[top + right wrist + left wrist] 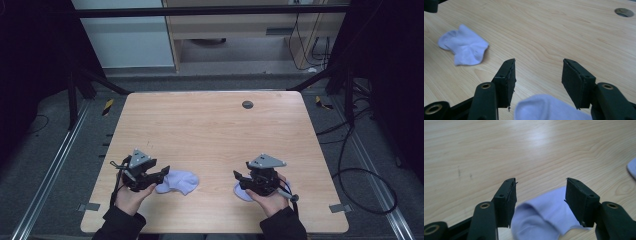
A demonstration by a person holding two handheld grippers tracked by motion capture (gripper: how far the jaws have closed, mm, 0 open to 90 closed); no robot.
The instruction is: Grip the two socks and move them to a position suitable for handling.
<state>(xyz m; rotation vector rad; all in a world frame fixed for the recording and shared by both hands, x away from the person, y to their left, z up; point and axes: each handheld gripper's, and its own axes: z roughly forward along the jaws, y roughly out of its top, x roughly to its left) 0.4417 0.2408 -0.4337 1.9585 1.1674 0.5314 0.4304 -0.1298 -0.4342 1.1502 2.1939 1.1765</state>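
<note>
While both hands hover low over the near edge of the table (215,125), each gripper has a white sock under its tips. At the near left corner region, the left gripper (162,175) points toward the middle of the surface, and the left sock (179,182) lies flat on the wood just past it. From the left gripper view, this sock (544,217) sits between the two black jaws, which stand spread apart with the pads clear of the cloth; nothing is pinched. Closer to the near right corner, the right gripper (239,178) points toward the left one, with the right sock (242,192) lying beneath it, partly covered by the hand. From the right gripper view, that sock (546,107) bulges up between the spread jaws, and it seems to lie free of the pads, though the lower edge of the view cuts it off. Well apart toward the far edge, a round grommet hole (247,104) is set in the wood.
</note>
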